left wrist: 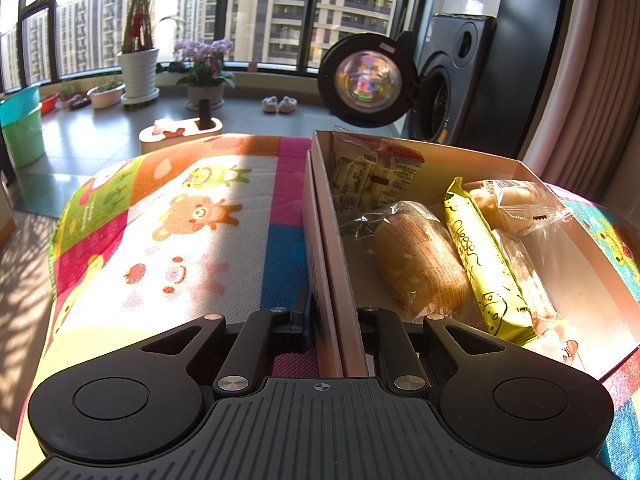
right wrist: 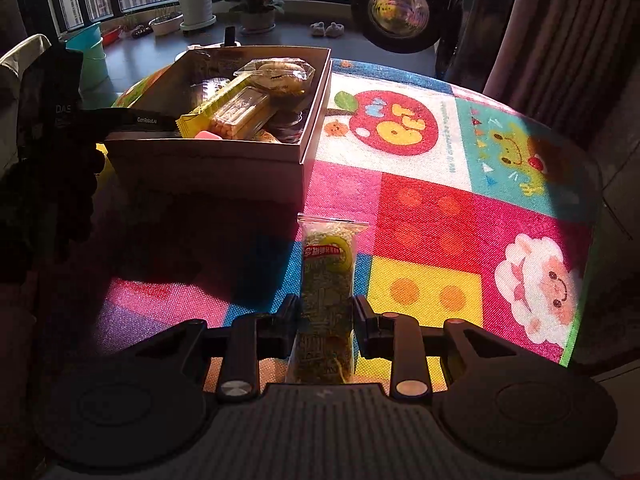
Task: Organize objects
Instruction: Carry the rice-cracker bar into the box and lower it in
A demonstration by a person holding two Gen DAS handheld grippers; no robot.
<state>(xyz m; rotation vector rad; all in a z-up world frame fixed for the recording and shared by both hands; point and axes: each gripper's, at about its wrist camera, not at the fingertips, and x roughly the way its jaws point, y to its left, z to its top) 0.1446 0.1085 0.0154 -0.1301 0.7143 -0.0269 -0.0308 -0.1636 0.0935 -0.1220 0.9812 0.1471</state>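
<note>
Cardboard box (left wrist: 344,280) wall between left tongs (left wrist: 334,312), crinkly green packet (right wrist: 326,300) between right tongs (right wrist: 325,316)

"Cheese" runs in black script down the yellow packet (left wrist: 486,264) in the box (left wrist: 320,248); "GenRoboLAI", roughly, shows white on the left gripper (right wrist: 152,120).

Yellow packet (left wrist: 486,264), seemingly green packet (right wrist: 327,300), multicoloured cartoon mat (right wrist: 440,208)

An open cardboard box (left wrist: 320,208) sits on the colourful mat, holding wrapped snacks: a bread roll (left wrist: 420,260) in clear film, a long yellow cheese packet (left wrist: 484,264) lying beside it, and more clear-wrapped pastries (left wrist: 516,204) behind. A narrow green snack packet (right wrist: 326,300) lies lengthwise outside, near the box's corner.
</note>
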